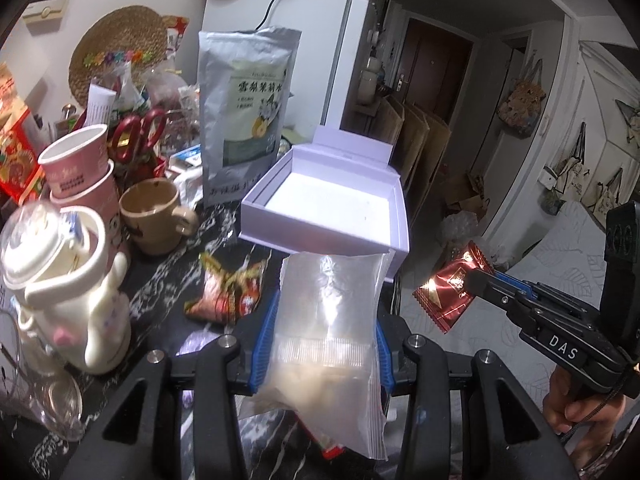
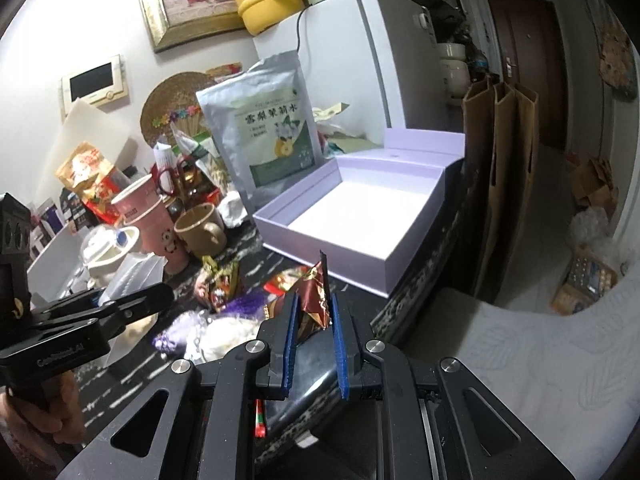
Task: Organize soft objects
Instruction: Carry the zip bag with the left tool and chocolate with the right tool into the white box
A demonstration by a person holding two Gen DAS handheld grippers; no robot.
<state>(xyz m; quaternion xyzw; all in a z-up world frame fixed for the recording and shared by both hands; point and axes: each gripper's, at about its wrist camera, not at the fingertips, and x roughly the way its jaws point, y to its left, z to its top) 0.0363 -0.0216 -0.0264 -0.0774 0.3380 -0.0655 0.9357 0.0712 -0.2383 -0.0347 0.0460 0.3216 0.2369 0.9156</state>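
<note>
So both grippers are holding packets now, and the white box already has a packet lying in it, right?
Not quite. The box is empty; the right wrist view shows its bare white floor. The rest holds: the left gripper is shut on a clear bag, and the right gripper is shut on a red packet.

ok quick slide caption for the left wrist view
Left gripper holds a clear plastic bag and right gripper a red wrapper, both before the open white box.
</note>
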